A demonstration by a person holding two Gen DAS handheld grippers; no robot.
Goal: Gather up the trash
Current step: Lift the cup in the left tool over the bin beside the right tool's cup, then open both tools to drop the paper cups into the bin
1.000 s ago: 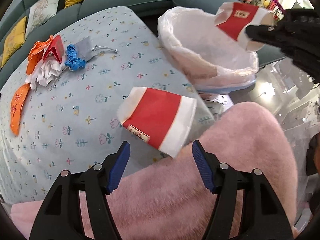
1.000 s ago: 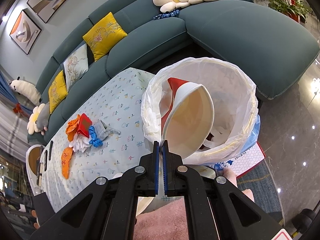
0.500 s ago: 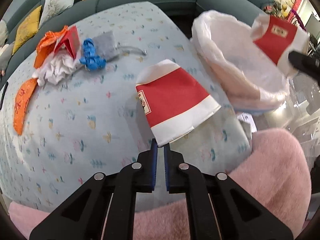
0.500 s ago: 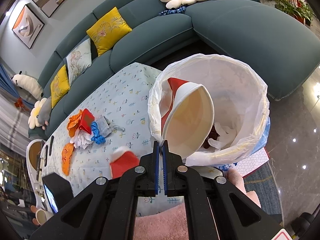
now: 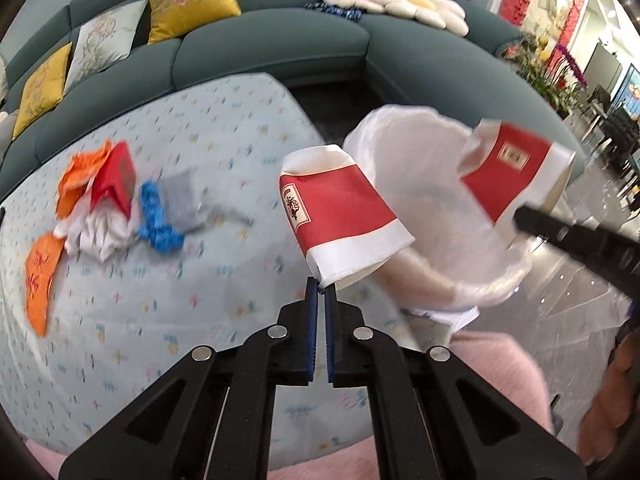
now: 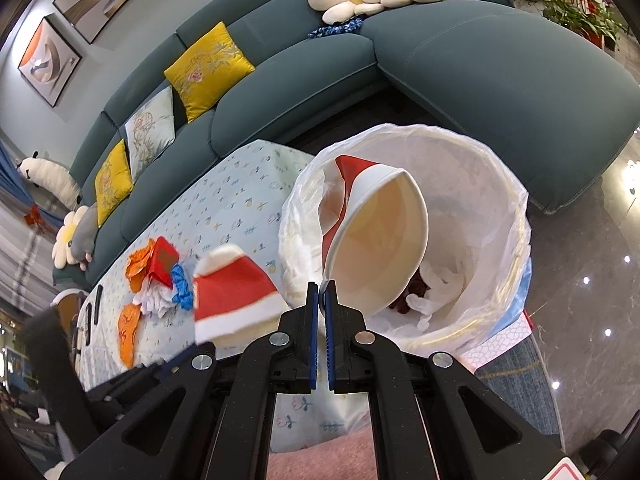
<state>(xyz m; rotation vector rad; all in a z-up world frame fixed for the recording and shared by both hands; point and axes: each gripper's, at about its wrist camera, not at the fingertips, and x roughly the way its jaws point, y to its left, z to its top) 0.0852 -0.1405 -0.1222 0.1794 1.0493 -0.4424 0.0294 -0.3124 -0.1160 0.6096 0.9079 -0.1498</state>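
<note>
right wrist view, lined bin [image 6: 500, 216], crumpled tissue [image 6: 444, 280] inside

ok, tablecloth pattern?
Pale blue tablecloth with small scattered flower and leaf motifs; sharpest in the right wrist view.

Two crushed red-and-white paper cups hang in the air, each pinched by its rim: the left cup [image 5: 340, 212] beside the bin, the right cup [image 6: 376, 240] tilted over its mouth. The white-lined trash bin [image 6: 508, 216] holds crumpled paper, and a litter pile [image 5: 108, 204] lies far left on the table.
</note>
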